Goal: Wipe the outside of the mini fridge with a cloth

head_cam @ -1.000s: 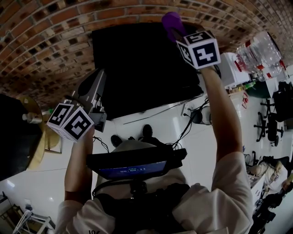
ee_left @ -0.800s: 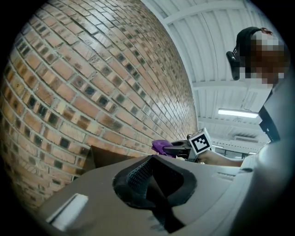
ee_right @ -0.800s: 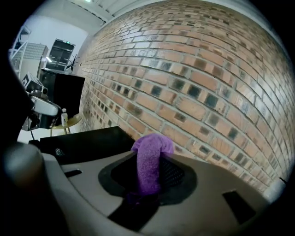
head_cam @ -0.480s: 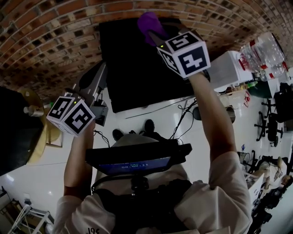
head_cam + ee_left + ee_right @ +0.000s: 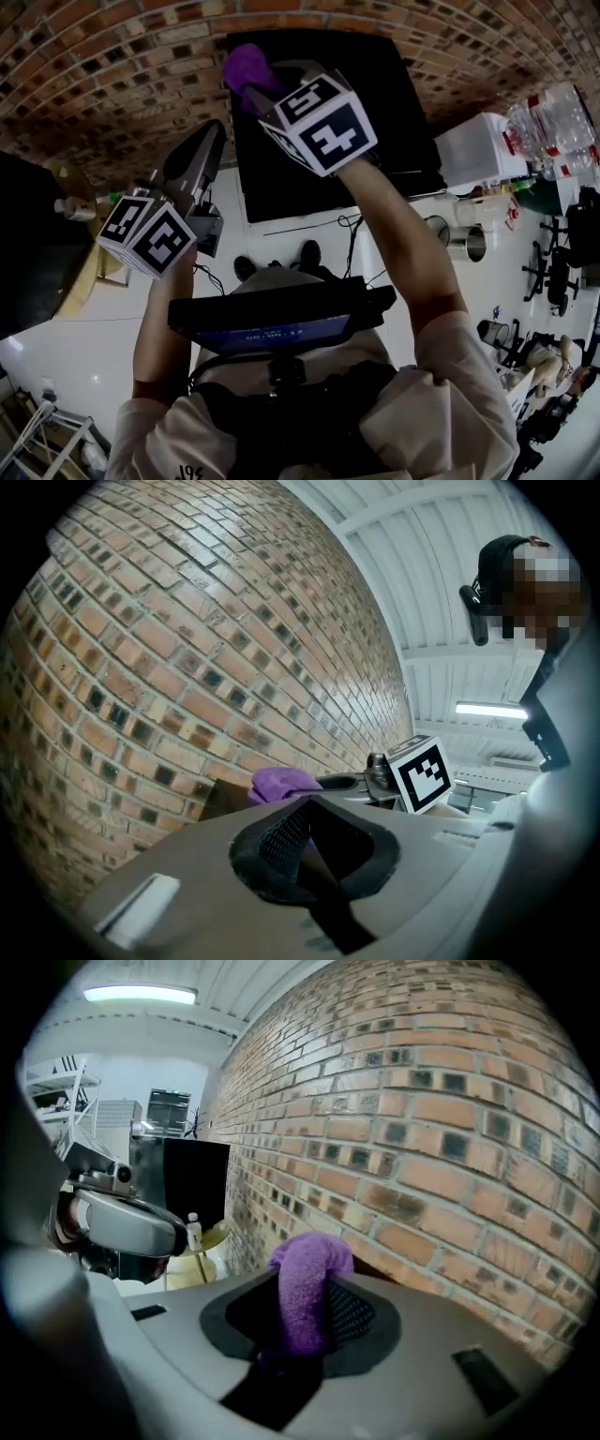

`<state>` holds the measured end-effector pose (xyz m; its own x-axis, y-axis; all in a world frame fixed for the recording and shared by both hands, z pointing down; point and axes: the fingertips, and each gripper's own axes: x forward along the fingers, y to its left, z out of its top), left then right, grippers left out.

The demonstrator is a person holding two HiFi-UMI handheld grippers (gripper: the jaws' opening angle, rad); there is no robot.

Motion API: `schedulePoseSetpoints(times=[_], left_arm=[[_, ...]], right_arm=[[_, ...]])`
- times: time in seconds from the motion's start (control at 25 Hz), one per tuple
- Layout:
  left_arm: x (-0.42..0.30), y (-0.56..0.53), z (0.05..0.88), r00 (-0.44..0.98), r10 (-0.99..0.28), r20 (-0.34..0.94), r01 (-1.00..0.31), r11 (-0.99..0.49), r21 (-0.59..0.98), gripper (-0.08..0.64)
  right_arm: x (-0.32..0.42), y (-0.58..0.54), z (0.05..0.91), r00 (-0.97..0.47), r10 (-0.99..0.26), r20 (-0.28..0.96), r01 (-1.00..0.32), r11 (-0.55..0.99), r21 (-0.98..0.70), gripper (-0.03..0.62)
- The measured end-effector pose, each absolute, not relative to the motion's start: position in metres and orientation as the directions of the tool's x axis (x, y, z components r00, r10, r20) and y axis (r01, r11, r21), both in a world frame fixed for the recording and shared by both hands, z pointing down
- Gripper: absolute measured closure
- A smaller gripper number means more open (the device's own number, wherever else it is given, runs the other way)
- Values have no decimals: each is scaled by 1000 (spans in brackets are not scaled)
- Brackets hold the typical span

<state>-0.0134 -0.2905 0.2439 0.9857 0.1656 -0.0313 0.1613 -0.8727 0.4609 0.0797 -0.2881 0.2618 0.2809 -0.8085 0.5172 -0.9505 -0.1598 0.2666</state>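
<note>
The fingers of my right gripper pinched the purple cloth, its end poking past their tips over the black mini fridge. My left gripper had its fingers pressed together, empty.

No lettering anywhere is clear enough to read.

Black-and-white marker cubes, pale short sleeves, black chest harness
</note>
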Motion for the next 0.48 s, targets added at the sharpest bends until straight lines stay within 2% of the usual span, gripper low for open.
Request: schedulePoseSetpoints(times=[0.2, 0.48], left_arm=[[-20, -301, 250, 990, 139, -23, 134, -869, 476, 554], [-13, -298, 252, 990, 142, -21, 134, -865, 483, 554]], right_arm=[[52, -308, 281, 204, -815, 542, -973, -109, 203, 462], [48, -301, 302, 184, -797, 575, -978, -91, 186, 462]])
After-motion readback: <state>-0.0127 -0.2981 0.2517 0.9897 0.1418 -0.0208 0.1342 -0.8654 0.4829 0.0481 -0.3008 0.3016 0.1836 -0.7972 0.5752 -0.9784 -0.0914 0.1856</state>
